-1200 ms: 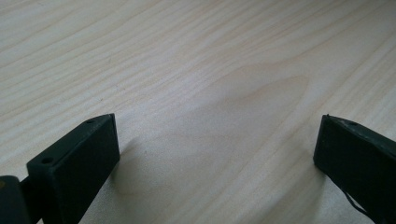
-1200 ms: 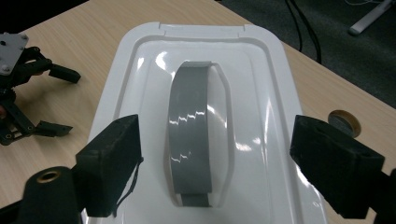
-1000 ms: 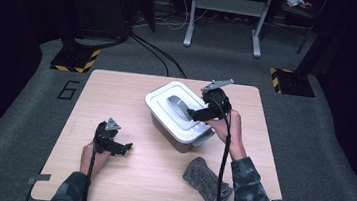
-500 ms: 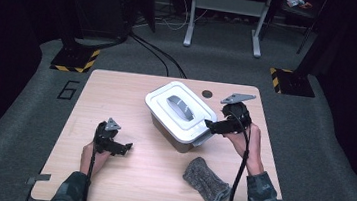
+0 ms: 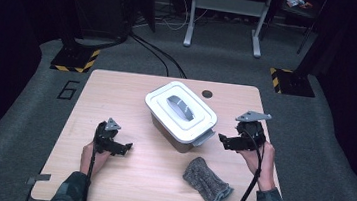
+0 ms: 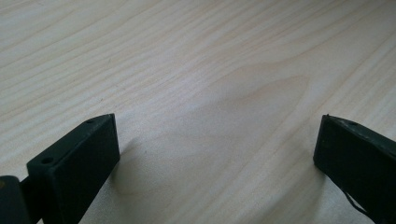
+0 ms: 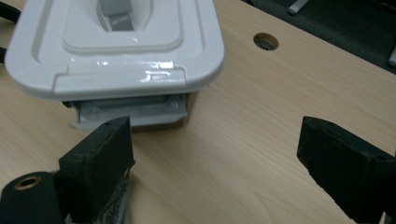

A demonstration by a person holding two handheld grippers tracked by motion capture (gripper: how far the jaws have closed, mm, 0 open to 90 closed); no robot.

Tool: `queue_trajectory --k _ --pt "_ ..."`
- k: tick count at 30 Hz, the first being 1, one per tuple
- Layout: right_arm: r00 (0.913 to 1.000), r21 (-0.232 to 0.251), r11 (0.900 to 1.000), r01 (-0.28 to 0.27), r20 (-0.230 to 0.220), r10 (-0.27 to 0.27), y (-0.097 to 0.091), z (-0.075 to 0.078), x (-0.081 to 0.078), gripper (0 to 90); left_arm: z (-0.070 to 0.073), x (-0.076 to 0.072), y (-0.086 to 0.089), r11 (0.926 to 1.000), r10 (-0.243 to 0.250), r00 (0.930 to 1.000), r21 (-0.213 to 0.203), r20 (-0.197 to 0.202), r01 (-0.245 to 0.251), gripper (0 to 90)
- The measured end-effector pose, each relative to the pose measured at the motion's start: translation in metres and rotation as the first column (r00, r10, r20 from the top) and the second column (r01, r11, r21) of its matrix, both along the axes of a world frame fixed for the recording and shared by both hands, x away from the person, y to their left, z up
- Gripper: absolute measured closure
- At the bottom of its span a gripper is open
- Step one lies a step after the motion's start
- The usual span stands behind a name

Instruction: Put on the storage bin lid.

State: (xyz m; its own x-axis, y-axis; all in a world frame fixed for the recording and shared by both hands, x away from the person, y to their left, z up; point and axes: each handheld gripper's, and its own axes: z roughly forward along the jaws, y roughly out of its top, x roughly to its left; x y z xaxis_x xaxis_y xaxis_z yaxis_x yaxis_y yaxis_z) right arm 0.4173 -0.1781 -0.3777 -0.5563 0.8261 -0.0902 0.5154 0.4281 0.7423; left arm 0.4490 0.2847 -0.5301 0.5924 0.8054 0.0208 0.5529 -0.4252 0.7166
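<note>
I hold my right gripper (image 5: 226, 140) just off the near right end of the white lidded container (image 5: 181, 112), its jaws spread wide with nothing between them; they have just been opening a little further. In the right gripper view the container's grey side latch (image 7: 130, 111) hangs open under the lid's edge, just beyond my left-hand jaw and not touching it. The lid (image 7: 116, 42) sits flat on the box, with a grey handle (image 7: 114, 11) lying in its recessed middle.

My left gripper (image 5: 120, 147) rests low over the bare wooden table (image 5: 117, 94), well apart from the container, jaws released and wide, only wood grain between them.

A grey knitted cloth (image 5: 206, 181) lies on the table near my right forearm, in front of the container. A round cable hole (image 5: 207, 94) sits just behind the box.
</note>
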Motion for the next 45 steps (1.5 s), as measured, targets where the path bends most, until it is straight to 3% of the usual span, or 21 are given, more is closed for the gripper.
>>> queue_trajectory --k 6,16,22,25,32,37,42,45 --pt "0.9990 -0.016 0.9992 0.037 -0.025 -0.037 -0.015 -0.027 -0.013 9.5 0.000 0.000 0.000 1.0000 0.000 1.0000 0.000 0.000 0.000 0.0" --pt "0.9941 0.005 0.9954 0.096 -0.052 -0.096 -0.036 -0.063 -0.028 9.1 0.000 0.000 0.000 1.0000 0.000 1.0000 -0.001 0.001 0.000 0.0" --pt "0.9853 0.007 0.9885 0.151 -0.082 -0.150 -0.051 -0.095 -0.039 8.8 0.000 0.000 0.000 1.0000 0.000 1.0000 0.000 0.001 0.000 0.0" --pt "0.9821 0.019 0.9869 0.161 -0.102 -0.158 -0.055 -0.103 -0.042 8.6 0.000 0.000 0.000 1.0000 0.000 1.0000 -0.001 0.001 0.000 0.0" --pt "0.9712 0.021 0.9764 0.215 -0.111 -0.211 -0.070 -0.133 -0.056 8.6 0.000 0.000 0.000 1.0000 0.000 1.0000 -0.001 0.001 0.000 0.0" --pt "0.9670 0.027 0.9725 0.231 -0.117 -0.227 -0.076 -0.143 -0.062 8.2 0.000 0.000 0.000 1.0000 0.000 1.0000 0.000 0.001 0.000 0.0" --pt "0.9709 0.051 0.9719 0.230 -0.082 -0.225 -0.084 -0.150 -0.069 6.5 0.000 0.000 0.000 1.0000 -0.001 1.0000 0.001 -0.002 0.001 0.0" --pt "0.9664 0.058 0.9666 0.250 -0.078 -0.245 -0.085 -0.152 -0.069 3.0 0.000 0.000 0.000 1.0000 -0.001 1.0000 0.001 -0.002 0.001 0.0"
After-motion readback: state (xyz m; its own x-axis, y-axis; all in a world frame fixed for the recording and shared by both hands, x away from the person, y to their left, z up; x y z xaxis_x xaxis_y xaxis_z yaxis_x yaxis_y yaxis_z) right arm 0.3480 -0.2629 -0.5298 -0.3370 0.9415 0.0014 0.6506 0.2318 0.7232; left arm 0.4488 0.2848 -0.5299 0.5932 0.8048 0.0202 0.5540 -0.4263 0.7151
